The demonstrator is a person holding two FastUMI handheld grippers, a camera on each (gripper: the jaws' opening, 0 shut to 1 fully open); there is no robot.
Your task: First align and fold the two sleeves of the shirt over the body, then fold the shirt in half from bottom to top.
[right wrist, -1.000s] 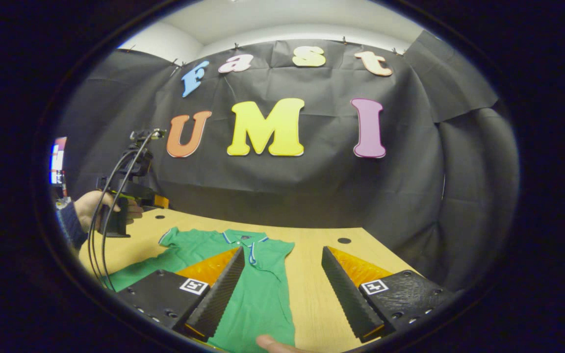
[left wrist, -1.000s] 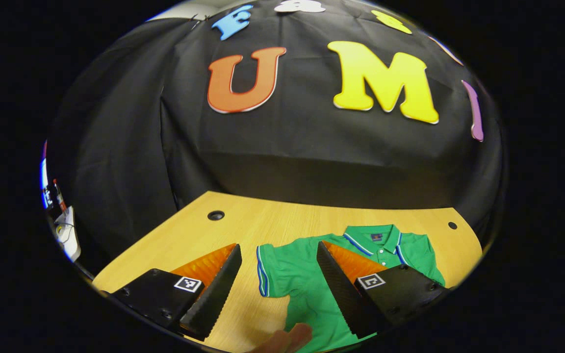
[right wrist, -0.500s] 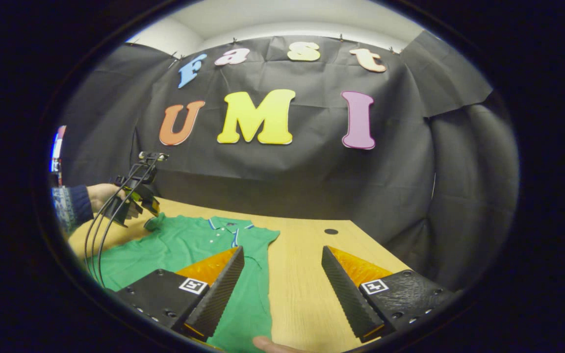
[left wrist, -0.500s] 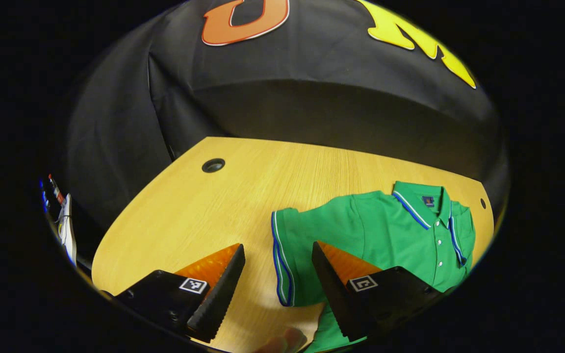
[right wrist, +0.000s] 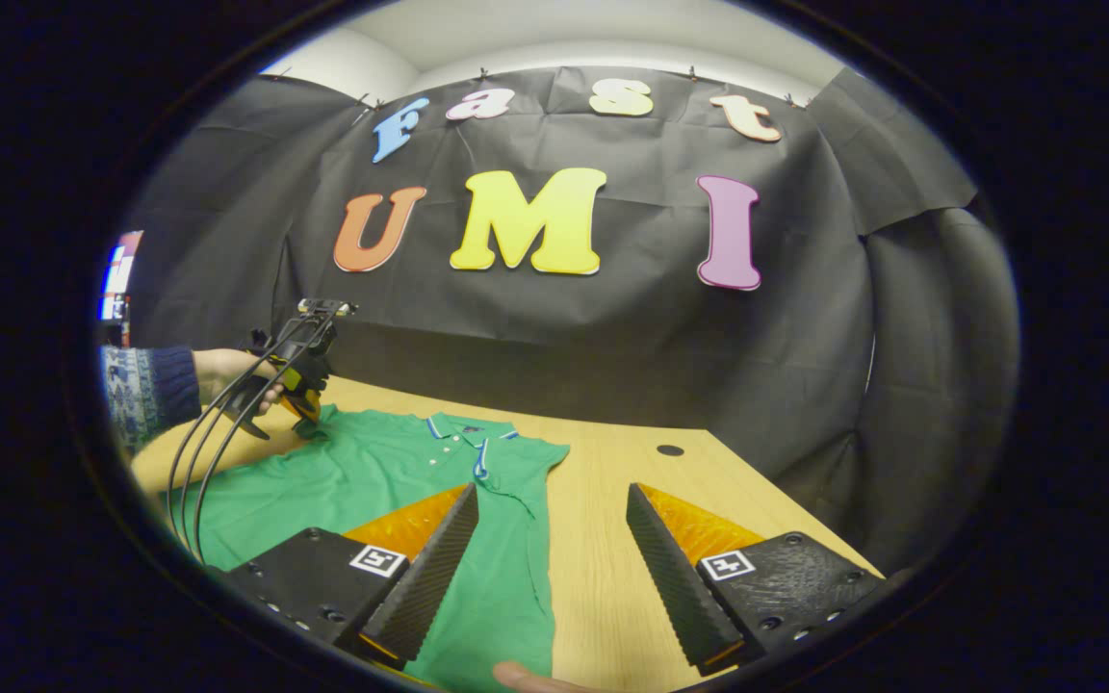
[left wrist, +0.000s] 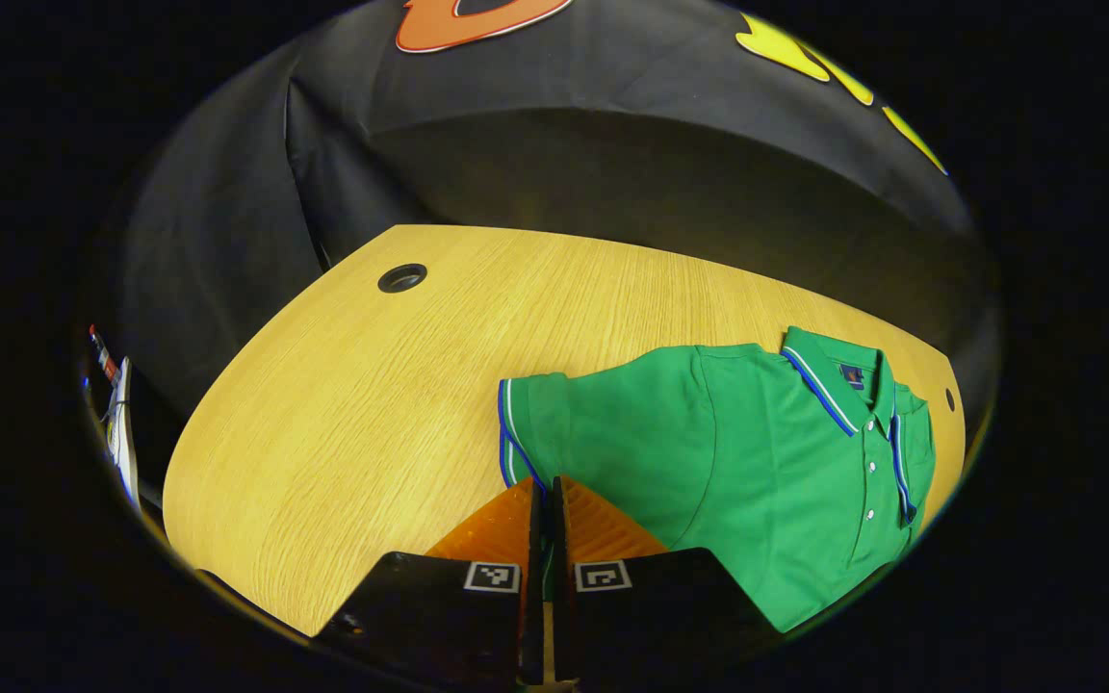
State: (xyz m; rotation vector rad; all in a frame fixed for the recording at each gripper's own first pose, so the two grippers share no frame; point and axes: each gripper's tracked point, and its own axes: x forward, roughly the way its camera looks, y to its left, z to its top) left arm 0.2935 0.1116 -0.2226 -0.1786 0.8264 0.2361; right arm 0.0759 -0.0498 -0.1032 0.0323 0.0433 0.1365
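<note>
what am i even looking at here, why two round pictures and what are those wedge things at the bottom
A person holds a two-finger tool in each hand, each carrying a fisheye camera that looks along its own fingers; those wedges are the fingers. In the left gripper view, the left tool has closed on the cuff of a green polo shirt lying flat on a wooden table. In the right gripper view, the right tool hangs open above the shirt's other side, holding nothing. Farther off there, a hand holds the left tool at the sleeve.

green polo shirt [left wrist: 757, 452] flat, collar unfolded.
</note>
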